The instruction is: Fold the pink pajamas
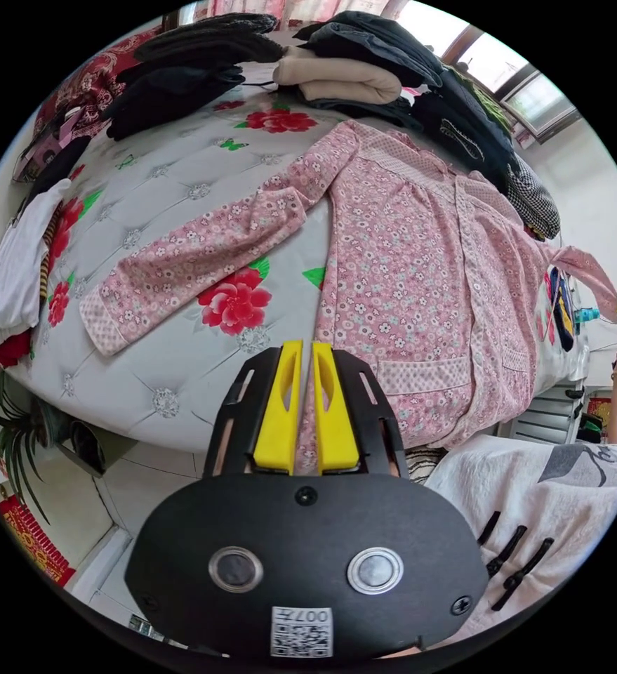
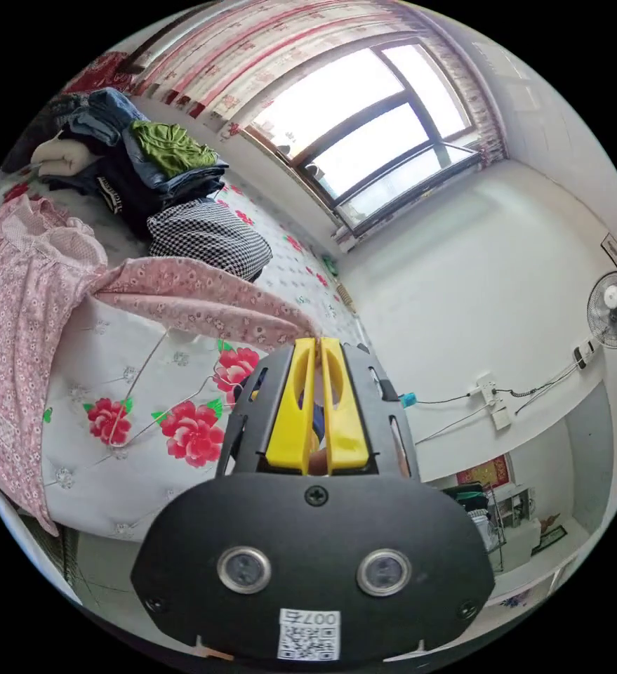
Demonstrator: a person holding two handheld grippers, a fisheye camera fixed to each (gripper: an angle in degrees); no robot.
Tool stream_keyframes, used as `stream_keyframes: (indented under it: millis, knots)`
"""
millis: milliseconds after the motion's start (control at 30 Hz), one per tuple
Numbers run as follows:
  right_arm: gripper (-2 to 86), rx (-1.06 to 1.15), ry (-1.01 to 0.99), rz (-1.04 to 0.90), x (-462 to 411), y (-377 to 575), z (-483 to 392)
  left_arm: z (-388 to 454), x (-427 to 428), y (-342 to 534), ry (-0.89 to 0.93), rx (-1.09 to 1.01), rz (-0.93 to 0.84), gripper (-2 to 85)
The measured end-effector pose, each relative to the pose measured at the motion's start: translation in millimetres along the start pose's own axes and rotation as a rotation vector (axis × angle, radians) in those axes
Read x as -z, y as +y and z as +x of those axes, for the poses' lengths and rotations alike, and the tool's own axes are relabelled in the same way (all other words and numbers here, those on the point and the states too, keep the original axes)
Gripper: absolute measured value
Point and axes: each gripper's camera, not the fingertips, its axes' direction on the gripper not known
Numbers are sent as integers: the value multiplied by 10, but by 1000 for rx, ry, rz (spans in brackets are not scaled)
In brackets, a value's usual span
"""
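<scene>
Nearest me, the left gripper [image 1: 307, 351] pinches the hem of the pink floral button-front pajama top [image 1: 406, 281] spread flat on the quilted rose-print mattress [image 1: 175, 203], while farther off the right gripper [image 2: 316, 345] clamps its raised sleeve cuff [image 2: 290, 323], so folding has barely begun.

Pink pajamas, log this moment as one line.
pink pajama top: spread flat on bed | right claw: shut on sleeve cuff | left claw: shut on hem

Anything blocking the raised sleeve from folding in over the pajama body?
Nothing visible. The right gripper holds the pink floral pajama sleeve up over bare flowered mattress; the checked garment lies beyond it.
</scene>
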Motion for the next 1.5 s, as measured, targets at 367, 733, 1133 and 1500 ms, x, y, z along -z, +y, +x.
stream_keyframes:
  millis: [367,733,1133,1500]
  knots:
    - [58,-328,-401,-574,-905,825,-69,-117,-173,-479,21,-99,26,18]
    - [99,-305,-891,-404,-1222,310,161,1375,-464,-1898,137,-591,87,53]
    - [13,-443,-1000,-296,-1828,-410,-97,2878,-1388,-2612,136,-882,27,52]
    - [14,-599,-473,26,-1629,-380,1722,2362,-1550,-2720,208,-754,201,28]
